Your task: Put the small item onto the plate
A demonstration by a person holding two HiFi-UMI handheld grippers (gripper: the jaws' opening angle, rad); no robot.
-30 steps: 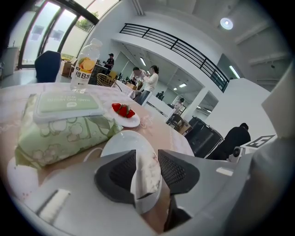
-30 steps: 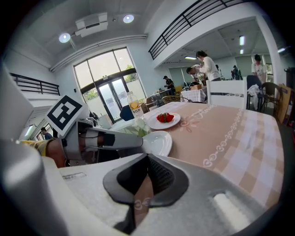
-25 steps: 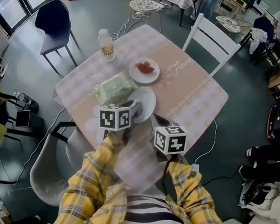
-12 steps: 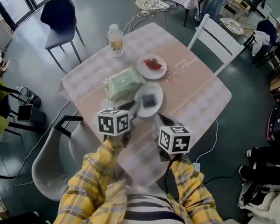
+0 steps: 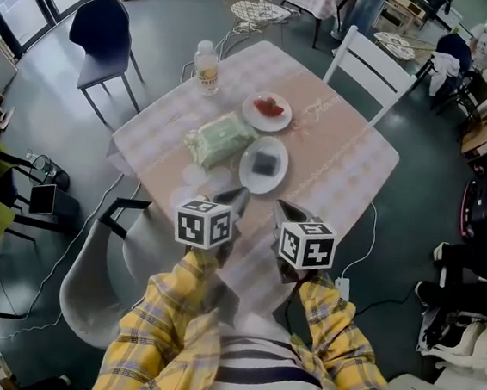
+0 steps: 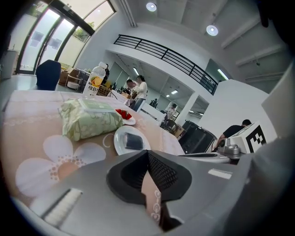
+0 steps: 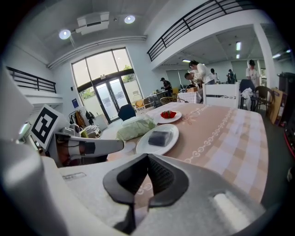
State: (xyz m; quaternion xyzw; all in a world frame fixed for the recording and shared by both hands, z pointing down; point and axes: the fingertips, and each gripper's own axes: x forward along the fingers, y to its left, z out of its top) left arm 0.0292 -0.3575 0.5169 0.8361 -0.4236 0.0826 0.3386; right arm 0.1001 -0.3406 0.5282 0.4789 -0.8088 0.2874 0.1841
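Now the small dark item (image 5: 266,164) lies on the white plate (image 5: 249,180) in the middle of the table (image 5: 343,157). A green pack (image 5: 219,140) sits just beside the plate. Behind them are a plate of red fruit (image 5: 267,108) and a bottle (image 5: 208,67). A white chair (image 5: 373,69) stands at the far side. The left gripper (image 6: 147,154) is closed and empty. The right gripper (image 7: 147,157) is closed and empty too. Both hang near the table's edge, apart from the plate.

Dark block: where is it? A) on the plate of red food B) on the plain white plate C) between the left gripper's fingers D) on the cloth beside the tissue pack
B: the dark block sits in the middle of the plain white plate, apart from the tissue pack and the plate of red food.
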